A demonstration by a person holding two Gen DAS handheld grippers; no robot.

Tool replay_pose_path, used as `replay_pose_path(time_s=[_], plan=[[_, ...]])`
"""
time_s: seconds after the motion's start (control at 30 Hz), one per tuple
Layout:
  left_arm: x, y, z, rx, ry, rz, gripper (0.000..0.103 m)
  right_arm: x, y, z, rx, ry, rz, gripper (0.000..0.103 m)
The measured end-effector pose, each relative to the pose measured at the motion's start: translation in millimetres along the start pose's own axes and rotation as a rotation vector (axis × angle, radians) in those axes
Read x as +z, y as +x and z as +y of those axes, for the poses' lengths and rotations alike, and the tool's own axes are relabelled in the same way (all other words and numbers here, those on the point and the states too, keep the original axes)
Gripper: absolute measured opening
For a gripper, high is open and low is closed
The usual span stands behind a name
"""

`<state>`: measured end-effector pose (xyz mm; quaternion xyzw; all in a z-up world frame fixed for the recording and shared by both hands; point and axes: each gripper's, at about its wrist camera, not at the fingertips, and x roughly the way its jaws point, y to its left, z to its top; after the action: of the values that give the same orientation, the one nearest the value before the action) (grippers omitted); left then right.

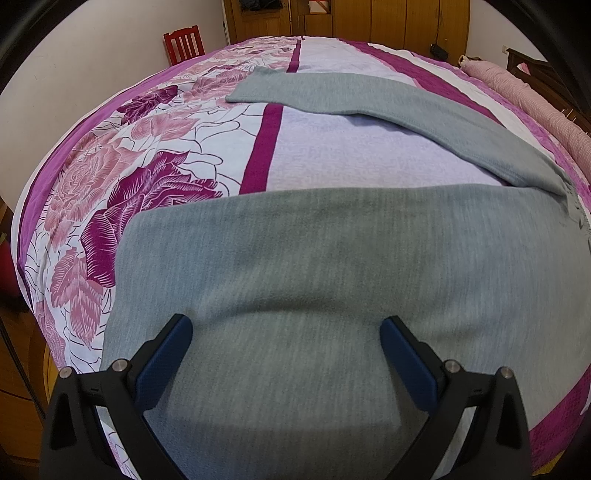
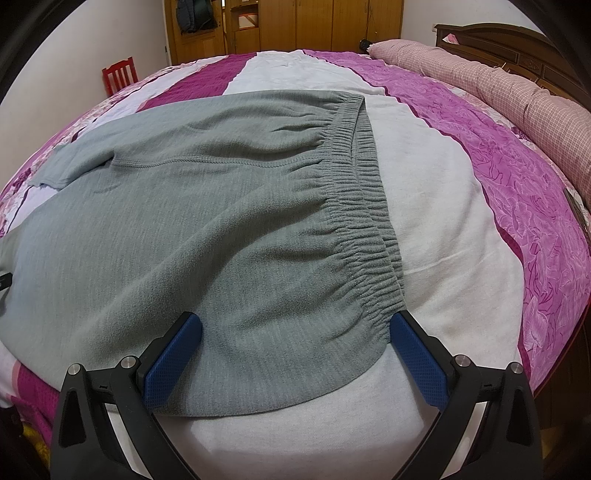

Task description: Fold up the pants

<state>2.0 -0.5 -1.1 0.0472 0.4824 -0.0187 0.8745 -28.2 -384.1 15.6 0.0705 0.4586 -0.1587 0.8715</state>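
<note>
Grey fleece pants (image 1: 314, 266) lie spread flat on the bed. In the left wrist view the near leg fills the foreground and the far leg (image 1: 332, 96) stretches across the bed behind it. My left gripper (image 1: 286, 332) is open, its blue pads straddling the near leg's fabric. In the right wrist view the pants (image 2: 207, 206) show their gathered elastic waistband (image 2: 365, 206) running toward me. My right gripper (image 2: 295, 328) is open over the near waist corner, with the right pad at the waistband's end.
The bed carries a purple, white and floral cover (image 1: 155, 155). A pink checked bolster (image 2: 498, 92) lies by the dark wooden headboard (image 2: 517, 40). A red chair (image 1: 184, 42) stands past the bed's far side, wooden wardrobes (image 2: 314, 26) behind.
</note>
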Motion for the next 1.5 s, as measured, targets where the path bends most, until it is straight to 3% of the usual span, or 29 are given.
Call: replay_pose_path(time_s=[0.53,0.93,1.17,1.5], plan=[[-3,-3,0,-0.017,0.008,0.015,0.103,0,1,3,-0.021,-0.027,0.019,0.103],[-7,-8,-3,-0.007,0.048,0.008,0.103,3,-12,-8,0.066,0.014,0.054,0.103],[1,-7,-5,-0.016,0.077,0.063,0.103,19,-21,-6,0.057,-0.009,0.042,0.103],[21,-17,13,-0.125,-0.03,0.131,0.103,44,-23,-12,0.05,0.004,0.04,0.103]])
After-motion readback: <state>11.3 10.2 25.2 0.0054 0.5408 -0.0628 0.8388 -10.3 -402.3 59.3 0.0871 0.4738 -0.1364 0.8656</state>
